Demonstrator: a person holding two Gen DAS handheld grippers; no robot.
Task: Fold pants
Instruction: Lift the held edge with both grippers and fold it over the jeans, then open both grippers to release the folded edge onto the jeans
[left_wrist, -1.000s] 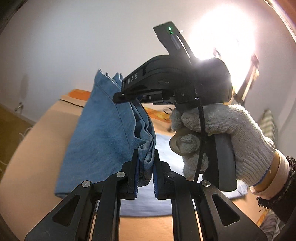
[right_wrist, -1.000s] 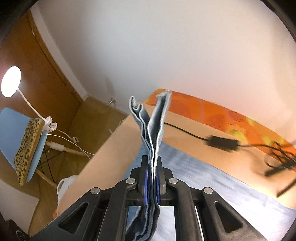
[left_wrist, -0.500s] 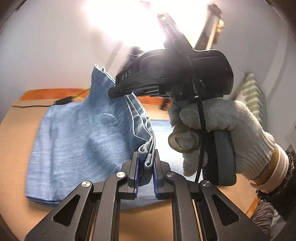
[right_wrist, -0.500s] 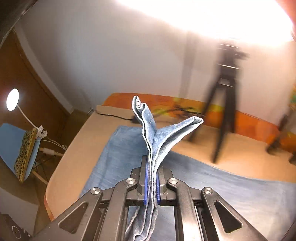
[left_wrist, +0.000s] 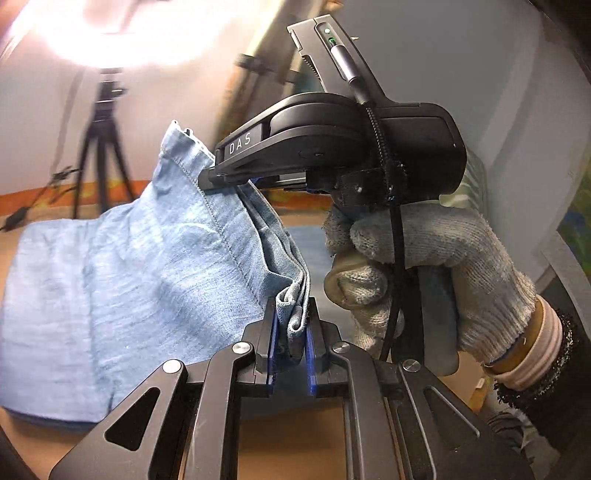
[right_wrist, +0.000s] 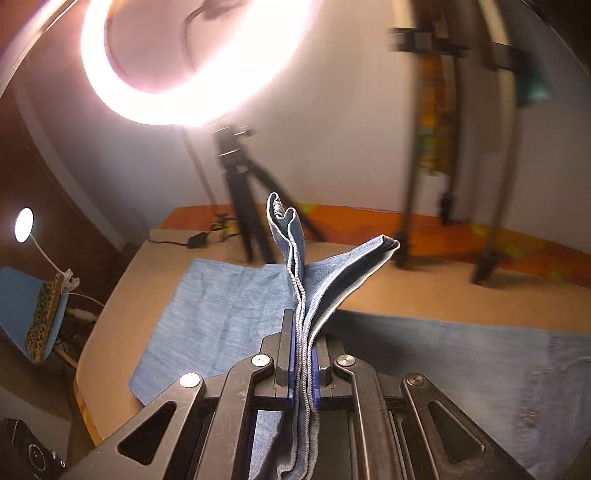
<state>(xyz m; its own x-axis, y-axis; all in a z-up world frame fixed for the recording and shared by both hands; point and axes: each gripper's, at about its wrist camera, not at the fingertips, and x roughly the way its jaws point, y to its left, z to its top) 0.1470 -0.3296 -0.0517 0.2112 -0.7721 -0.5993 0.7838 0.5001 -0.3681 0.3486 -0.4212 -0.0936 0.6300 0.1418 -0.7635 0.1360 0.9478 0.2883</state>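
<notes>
Light blue denim pants (left_wrist: 122, 280) lie partly on a tan table, with one end lifted. My left gripper (left_wrist: 291, 332) is shut on a bunched hem of the pants. My right gripper (right_wrist: 303, 354) is shut on several stacked layers of the pants (right_wrist: 229, 306), whose edges stand up above the jaws. In the left wrist view the right gripper (left_wrist: 221, 177), held by a gloved hand (left_wrist: 424, 266), pinches the same lifted edge further along. The rest of the pants lies flat on the table in the right wrist view.
The tan table (right_wrist: 443, 299) has an orange band along the back. A black tripod (right_wrist: 243, 192) with a bright ring light (right_wrist: 192, 55) stands behind it, with a second stand (right_wrist: 498, 147) at the right. A blue chair (right_wrist: 26, 314) stands left of the table.
Both grippers have swung round with the pants still held, so the tripod and ring light have come into view. More of the cloth now lies spread on the table.
</notes>
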